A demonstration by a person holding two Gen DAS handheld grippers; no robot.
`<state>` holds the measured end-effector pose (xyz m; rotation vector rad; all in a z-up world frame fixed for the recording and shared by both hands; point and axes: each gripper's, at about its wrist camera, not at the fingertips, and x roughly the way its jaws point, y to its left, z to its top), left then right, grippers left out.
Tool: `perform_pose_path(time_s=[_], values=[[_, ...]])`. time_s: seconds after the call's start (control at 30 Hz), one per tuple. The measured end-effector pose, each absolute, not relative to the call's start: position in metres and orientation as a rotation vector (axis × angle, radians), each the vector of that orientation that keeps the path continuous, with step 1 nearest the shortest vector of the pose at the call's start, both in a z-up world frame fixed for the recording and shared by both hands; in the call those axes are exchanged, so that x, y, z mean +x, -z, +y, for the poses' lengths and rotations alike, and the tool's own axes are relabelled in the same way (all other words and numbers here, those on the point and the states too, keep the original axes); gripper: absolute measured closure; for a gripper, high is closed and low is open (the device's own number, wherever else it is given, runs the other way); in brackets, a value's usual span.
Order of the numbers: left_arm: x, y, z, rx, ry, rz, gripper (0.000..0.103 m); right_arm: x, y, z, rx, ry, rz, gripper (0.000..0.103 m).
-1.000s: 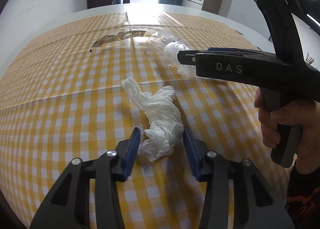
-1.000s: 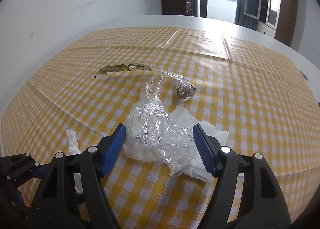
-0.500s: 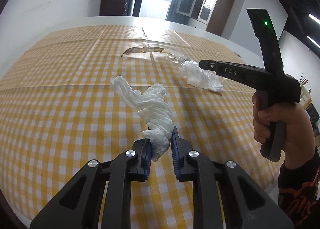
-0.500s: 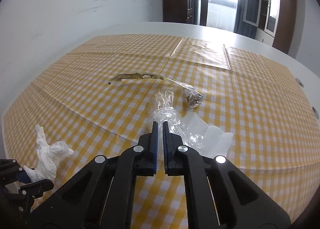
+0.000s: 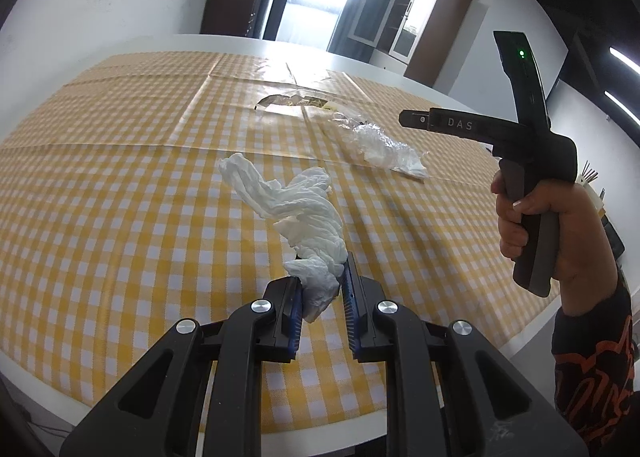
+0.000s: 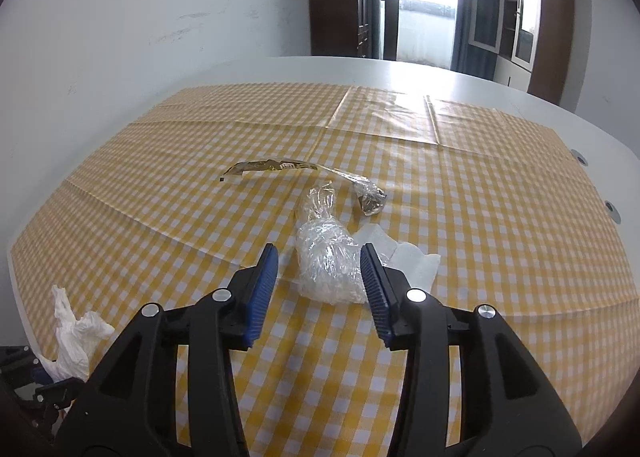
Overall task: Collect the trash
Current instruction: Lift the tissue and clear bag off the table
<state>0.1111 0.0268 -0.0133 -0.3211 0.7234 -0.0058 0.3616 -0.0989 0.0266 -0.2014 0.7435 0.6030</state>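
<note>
left tool (image 5: 321, 299): clamped on crumpled white tissue (image 5: 304, 213) | right tool (image 6: 318, 289): just reopened, jaws apart, crinkled clear plastic wrap (image 6: 326, 257) loose between them

1. The crumpled tissue's (image 5: 298, 213) near end is hidden between the left hand-held gripper's (image 5: 320, 289) pads.
2. The white paper (image 6: 414, 263) lies partly under the clear plastic wrap (image 6: 326, 257).
3. Print on the far gold wrapper (image 6: 276, 167) is too small to read.
4. The person's sleeve (image 5: 588, 373) is cut off at the right edge.
</note>
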Motion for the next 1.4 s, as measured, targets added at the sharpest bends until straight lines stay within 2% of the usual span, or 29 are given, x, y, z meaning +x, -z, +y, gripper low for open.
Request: perform_pose_path(time_s=[0.03,0.1,0.37,0.43,0.53,0.63,1.4], values=[[0.112,0.014,0.028,-0.325,0.011,0.725,0.086,0.364,-0.025,-0.096,-0.208,-0.602,0.747,0.046],[0.113,0.014,0.03,-0.329,0.016,0.723,0.086,0.37,-0.021,-0.089,-0.233,-0.602,0.754,0.036],[0.123,0.022,0.033,-0.333,0.019,0.72,0.086,0.396,0.013,-0.065,-0.348,-0.569,0.815,0.036],[0.126,0.027,0.034,-0.338,0.022,0.731,0.086,0.4,0.021,-0.06,-0.371,-0.564,0.837,0.041],[0.128,0.032,0.035,-0.333,0.012,0.741,0.086,0.402,0.031,-0.055,-0.423,-0.531,0.844,0.057],[0.125,0.034,0.036,-0.331,0.011,0.738,0.086,0.401,0.03,-0.058,-0.402,-0.534,0.839,0.064],[0.043,-0.007,0.02,-0.32,0.024,0.626,0.086,0.278,-0.038,-0.105,-0.246,-0.617,0.697,0.066]])
